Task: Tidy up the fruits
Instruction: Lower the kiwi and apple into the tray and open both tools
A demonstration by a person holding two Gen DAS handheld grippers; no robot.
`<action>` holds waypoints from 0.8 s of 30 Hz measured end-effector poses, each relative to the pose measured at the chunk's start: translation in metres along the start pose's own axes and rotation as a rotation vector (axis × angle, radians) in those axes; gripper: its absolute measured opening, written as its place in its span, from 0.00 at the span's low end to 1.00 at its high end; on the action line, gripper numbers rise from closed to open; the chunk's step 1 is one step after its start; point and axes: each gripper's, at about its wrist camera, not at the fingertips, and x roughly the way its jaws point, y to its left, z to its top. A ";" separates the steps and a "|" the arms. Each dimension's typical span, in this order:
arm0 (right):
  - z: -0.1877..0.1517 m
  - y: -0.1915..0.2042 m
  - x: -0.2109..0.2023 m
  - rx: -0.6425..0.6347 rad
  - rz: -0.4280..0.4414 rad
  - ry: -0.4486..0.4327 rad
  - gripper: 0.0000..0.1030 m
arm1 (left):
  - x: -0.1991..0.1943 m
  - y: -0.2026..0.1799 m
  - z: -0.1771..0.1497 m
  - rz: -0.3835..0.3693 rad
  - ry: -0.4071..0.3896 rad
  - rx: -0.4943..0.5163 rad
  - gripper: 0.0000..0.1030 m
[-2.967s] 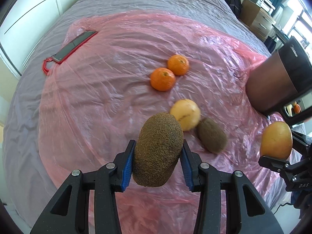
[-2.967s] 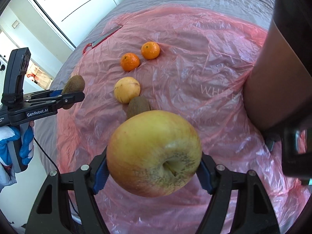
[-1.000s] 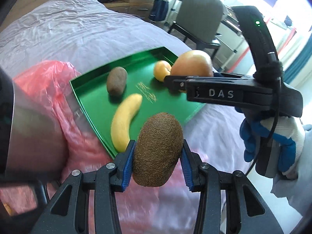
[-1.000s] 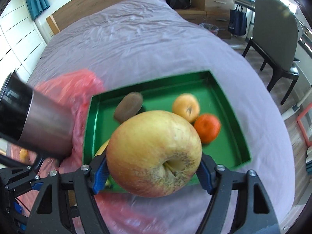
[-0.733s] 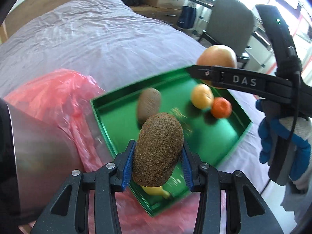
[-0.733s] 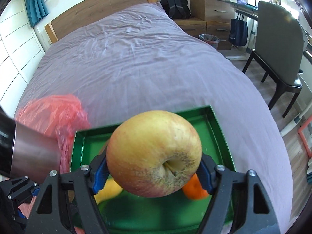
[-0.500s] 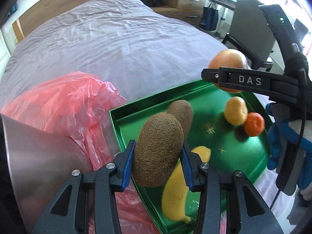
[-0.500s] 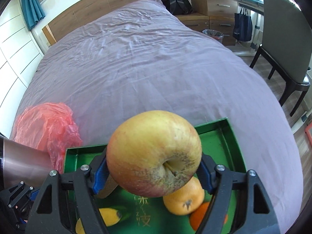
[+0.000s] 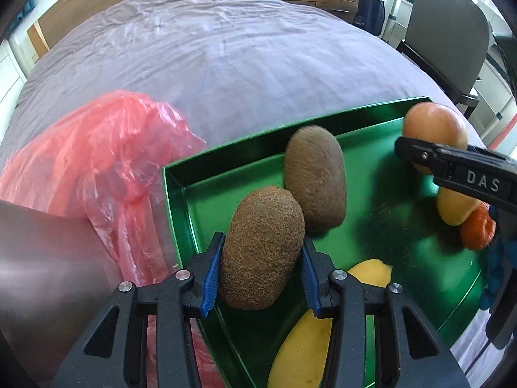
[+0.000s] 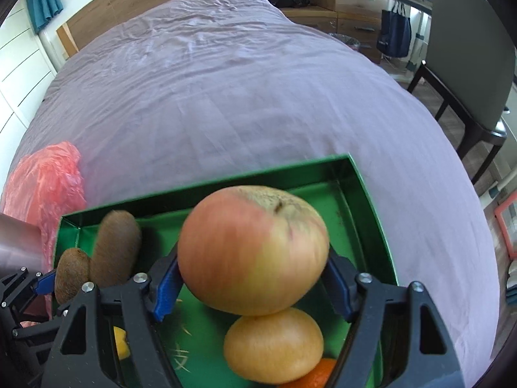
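I have a fuzzy brown kiwi clamped in my left gripper, hanging over the green tray just at 7 o'clock of a second kiwi lying there. My right gripper pinches a smooth, round apple above a yellowish fruit. My worry: the apple looks blurred and tilted between the pads; if it slips it may land on that fruit and roll. The tray's glossy floor gives round fruit little friction, and the soft bedding beneath could tip it.

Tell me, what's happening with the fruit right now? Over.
Left gripper clamps fuzzy brown kiwi. Right gripper clamps yellow-red apple. Both over green metal tray; tray's yellow apple sits right below.
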 end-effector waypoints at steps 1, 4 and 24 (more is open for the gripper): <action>-0.003 -0.003 0.001 0.007 0.001 -0.003 0.88 | 0.002 0.000 0.000 -0.002 0.001 -0.005 0.38; -0.004 -0.002 0.002 -0.005 -0.007 -0.010 0.88 | 0.004 -0.002 0.002 -0.007 -0.009 -0.005 0.38; -0.006 0.010 -0.043 -0.003 -0.028 -0.076 1.00 | -0.027 0.002 0.003 0.000 -0.064 0.000 0.63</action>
